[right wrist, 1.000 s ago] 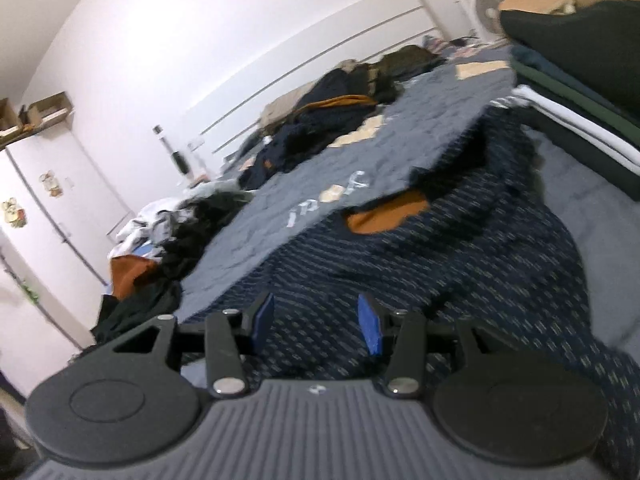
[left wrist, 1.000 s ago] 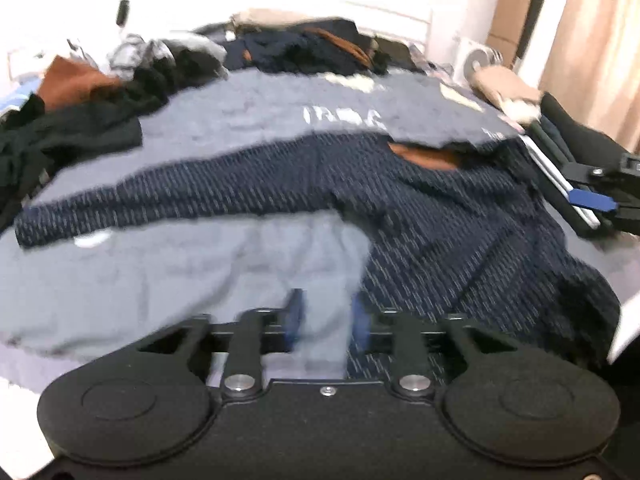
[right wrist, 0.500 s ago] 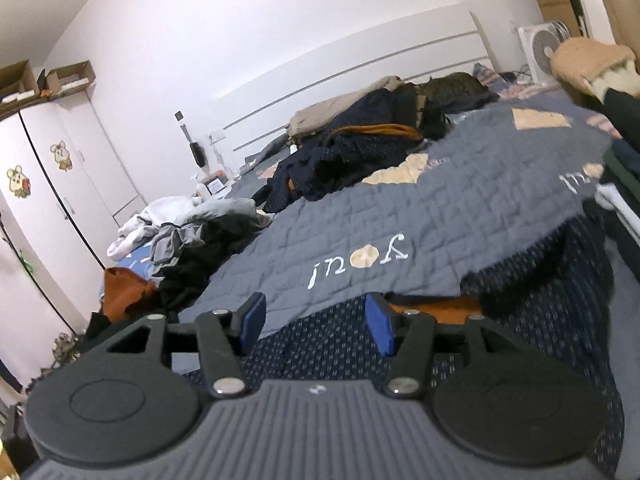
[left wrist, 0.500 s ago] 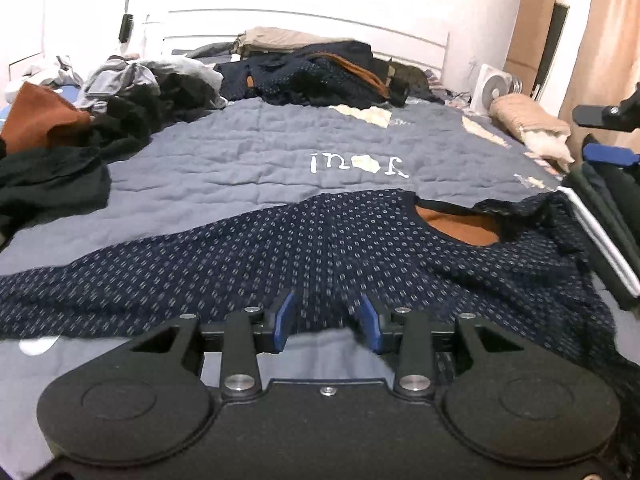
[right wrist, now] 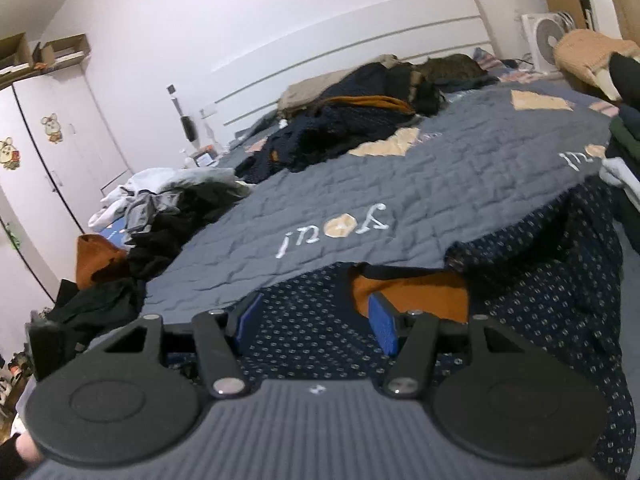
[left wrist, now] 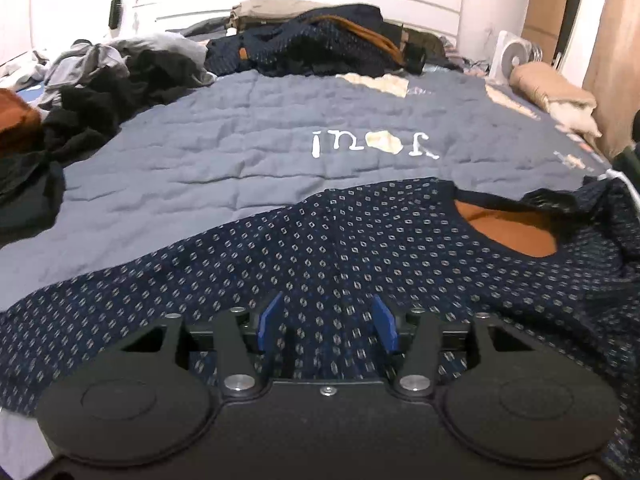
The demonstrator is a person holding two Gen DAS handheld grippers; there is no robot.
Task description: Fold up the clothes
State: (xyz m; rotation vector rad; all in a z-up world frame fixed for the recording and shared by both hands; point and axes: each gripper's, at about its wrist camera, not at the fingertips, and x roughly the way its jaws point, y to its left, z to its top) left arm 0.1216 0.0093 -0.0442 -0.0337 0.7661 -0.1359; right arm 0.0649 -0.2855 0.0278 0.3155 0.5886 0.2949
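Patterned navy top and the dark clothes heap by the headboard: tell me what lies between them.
Only bare grey quilt with white stitched lettering lies between the patterned navy top and the dark clothes heap. Both wrist views show it.

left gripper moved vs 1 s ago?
Yes. The left gripper has moved right and forward over the patterned top, judged against the quilt lettering: it pointed at bare quilt at the top's edge, and now its opening jaws point over the fabric.

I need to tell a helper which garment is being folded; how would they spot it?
Find the grey-blue quilt covering the bed. The navy patterned top lies spread flat across its near part. Unlike the crumpled piles behind, it shows small pale diamonds and an orange lining at its neck.
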